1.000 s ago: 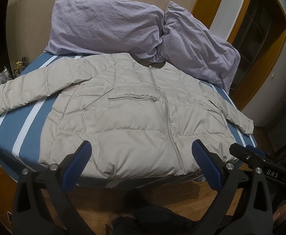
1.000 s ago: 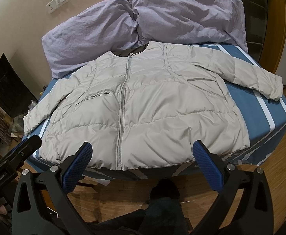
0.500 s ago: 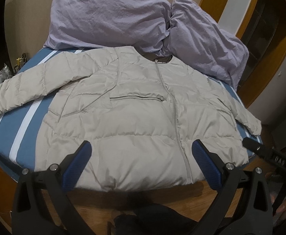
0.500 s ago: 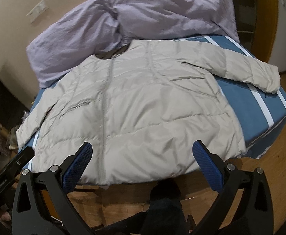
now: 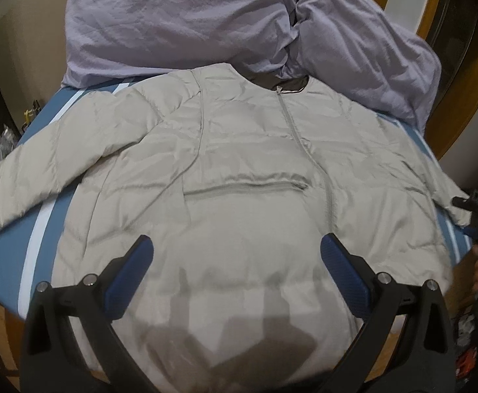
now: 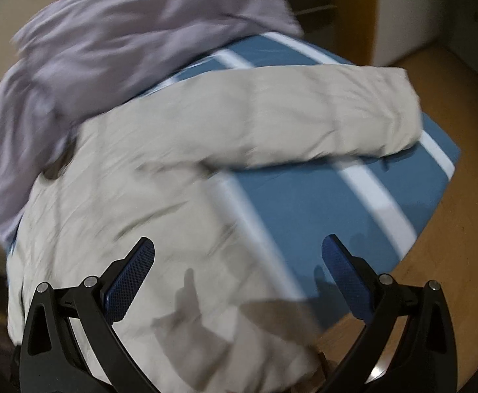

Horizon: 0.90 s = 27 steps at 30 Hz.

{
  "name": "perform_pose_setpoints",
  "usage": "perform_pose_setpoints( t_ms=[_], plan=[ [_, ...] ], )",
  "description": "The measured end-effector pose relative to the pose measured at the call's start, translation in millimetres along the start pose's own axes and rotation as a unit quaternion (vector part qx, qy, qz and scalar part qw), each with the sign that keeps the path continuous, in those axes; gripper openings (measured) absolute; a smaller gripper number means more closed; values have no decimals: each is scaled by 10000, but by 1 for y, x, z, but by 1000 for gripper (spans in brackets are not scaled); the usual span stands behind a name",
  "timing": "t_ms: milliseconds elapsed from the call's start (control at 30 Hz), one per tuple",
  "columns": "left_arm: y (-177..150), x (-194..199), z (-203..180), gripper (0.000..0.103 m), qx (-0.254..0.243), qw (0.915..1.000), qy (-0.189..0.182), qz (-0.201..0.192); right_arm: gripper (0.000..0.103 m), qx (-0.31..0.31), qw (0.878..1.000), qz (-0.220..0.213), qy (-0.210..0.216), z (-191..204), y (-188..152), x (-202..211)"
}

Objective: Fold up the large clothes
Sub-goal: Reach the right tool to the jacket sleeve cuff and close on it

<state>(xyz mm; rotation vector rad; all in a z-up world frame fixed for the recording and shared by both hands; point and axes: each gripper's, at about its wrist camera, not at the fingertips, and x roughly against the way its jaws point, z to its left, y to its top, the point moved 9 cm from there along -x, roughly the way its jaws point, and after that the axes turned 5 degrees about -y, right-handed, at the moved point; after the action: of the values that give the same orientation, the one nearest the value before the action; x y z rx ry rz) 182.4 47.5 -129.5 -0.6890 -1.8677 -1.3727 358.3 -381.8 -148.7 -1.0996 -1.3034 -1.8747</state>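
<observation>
Dim, warm indoor light from above and behind the cameras — gripper shadows fall dark on the jacket's [image 5: 239, 229] hem. The left wrist view is fairly sharp, softening low down; the right wrist view is streaked with motion blur. Fisheye bending and black vignetting ring both.

A bedroom in a home: a bed [image 5: 16, 255] with a blue, white-striped cover fills the room, two crumpled lilac pillows [image 5: 180, 23] lean at its head (against a plain beige wall), and a wooden floor [image 6: 448, 235] and wooden door frame [image 5: 461, 75] surround it.
</observation>
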Motion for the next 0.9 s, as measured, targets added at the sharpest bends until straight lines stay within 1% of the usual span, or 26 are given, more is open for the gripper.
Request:
perform_pose_setpoints(
  t_ms=[100, 200, 267, 367, 433, 500, 567, 600, 667, 700, 733, 767, 800, 833, 900],
  plan=[
    [13, -16, 2, 101, -149, 9996, 225, 24, 102, -489, 9983, -112, -300, -39, 31, -16],
    [25, -28, 4, 101, -224, 9991, 366, 19, 101, -961, 9925, -278, -707, -82, 60, -26],
    [31, -36, 7, 101, -205, 9989, 409, 50, 95, -1298, 9866, -325, -931, -109, 76, -34],
    [39, -48, 11, 101, -163, 9987, 459, 127, 91, -1780, 9783, -287, -1021, -142, 89, -45],
    [42, -54, 13, 101, -147, 9986, 483, 180, 87, -1991, 9741, -261, -1038, -157, 95, -53],
    [44, -60, 13, 101, -141, 9985, 486, 224, 82, -2107, 9721, -181, -1014, -162, 96, -61],
    [45, -65, 13, 101, -144, 9983, 489, 265, 71, -2193, 9709, -71, -958, -165, 94, -68],
    [45, -67, 13, 101, -147, 9983, 493, 283, 71, -2235, 9707, -45, -884, -167, 91, -70],
    [46, -70, 13, 101, -131, 9982, 488, 310, 64, -2172, 9724, -147, -840, -168, 90, -66],
    [46, -72, 14, 101, -112, 9983, 480, 324, 58, -2059, 9749, -178, -828, -165, 90, -66],
    [47, -73, 14, 101, -93, 9983, 471, 337, 41, -1974, 9777, -166, -700, -159, 92, -68],
    [47, -74, 14, 101, -80, 9983, 467, 347, 34, -1879, 9797, -148, -681, -156, 93, -68],
    [47, -75, 15, 101, -66, 9983, 463, 353, 29, -1788, 9811, -189, -712, -153, 95, -66],
    [48, -76, 15, 101, -51, 9983, 457, 357, 22, -1714, 9821, -221, -744, -149, 98, -64],
    [49, -76, 16, 101, -29, 9984, 452, 341, 19, -1447, 9841, -309, -982, -140, 105, -56]
  ],
)
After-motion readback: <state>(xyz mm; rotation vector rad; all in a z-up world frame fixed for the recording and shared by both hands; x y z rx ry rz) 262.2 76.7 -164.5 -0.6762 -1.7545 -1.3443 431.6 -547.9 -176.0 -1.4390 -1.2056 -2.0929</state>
